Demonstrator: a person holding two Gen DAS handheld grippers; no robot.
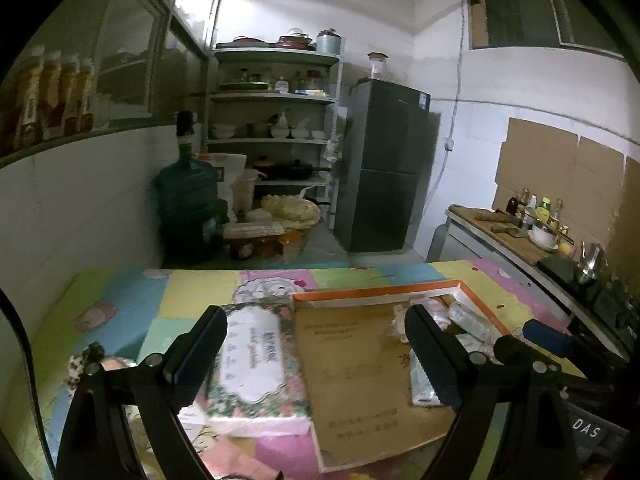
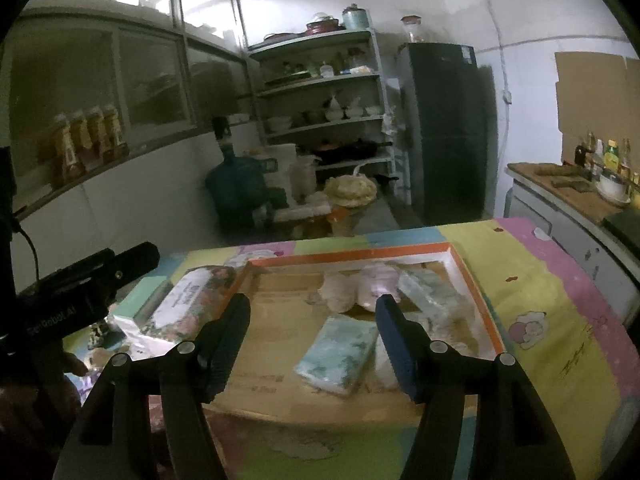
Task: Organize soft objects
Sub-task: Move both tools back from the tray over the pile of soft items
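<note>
Left wrist view: the left gripper hovers with jaws spread over a floral tissue pack beside the orange-rimmed tray. The right gripper, jaws also apart, hangs above a pale blue packet in that tray.

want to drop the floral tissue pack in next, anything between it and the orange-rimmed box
Nothing visible stands between them. The floral tissue pack lies right beside the left wall of the orange-rimmed box, apparently touching it. Only that low rim has to be cleared. The box floor nearest the pack is bare cardboard. The left gripper is open above the pack's edge.
</note>
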